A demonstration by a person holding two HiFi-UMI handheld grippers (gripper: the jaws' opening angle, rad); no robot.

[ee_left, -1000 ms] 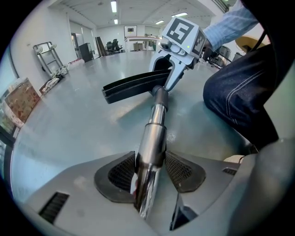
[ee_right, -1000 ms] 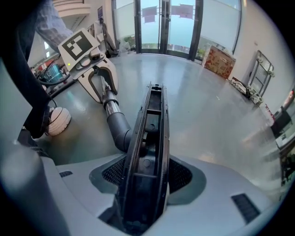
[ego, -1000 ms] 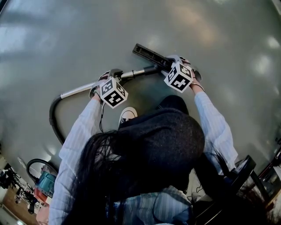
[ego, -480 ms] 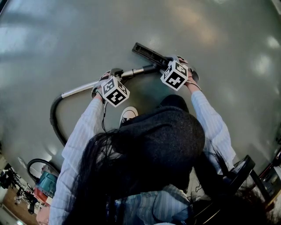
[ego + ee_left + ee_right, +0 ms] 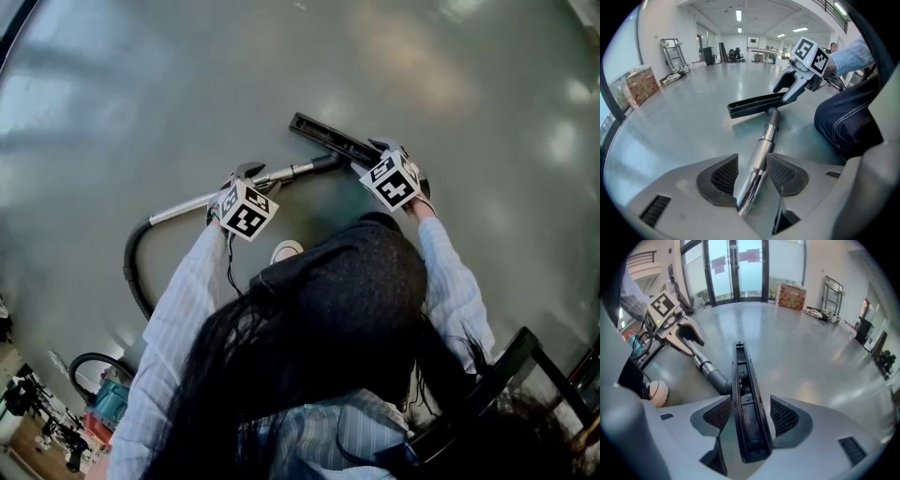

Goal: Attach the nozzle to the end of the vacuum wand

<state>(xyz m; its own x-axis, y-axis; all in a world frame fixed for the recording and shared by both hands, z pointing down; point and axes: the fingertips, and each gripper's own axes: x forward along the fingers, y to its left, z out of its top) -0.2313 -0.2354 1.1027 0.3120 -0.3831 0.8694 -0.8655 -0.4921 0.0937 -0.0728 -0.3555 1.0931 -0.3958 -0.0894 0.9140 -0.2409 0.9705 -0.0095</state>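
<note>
- Left tool (image 5: 753, 172) clenched on the shiny chrome vacuum wand (image 5: 762, 144), over the grey floor (image 5: 141, 75).
- Right tool (image 5: 750, 414) grasps the long black flat nozzle (image 5: 740, 378), which meets the wand's dark far end.

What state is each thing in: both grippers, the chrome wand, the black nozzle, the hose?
chrome vacuum wand: dark tip against the long black nozzle; seated or not, cannot tell.
long black nozzle: open channel side up.
left gripper: shut on the chrome vacuum wand.
right gripper: shut on the long black nozzle.
black hose: bent in a curve, trailing from the wand.
</note>
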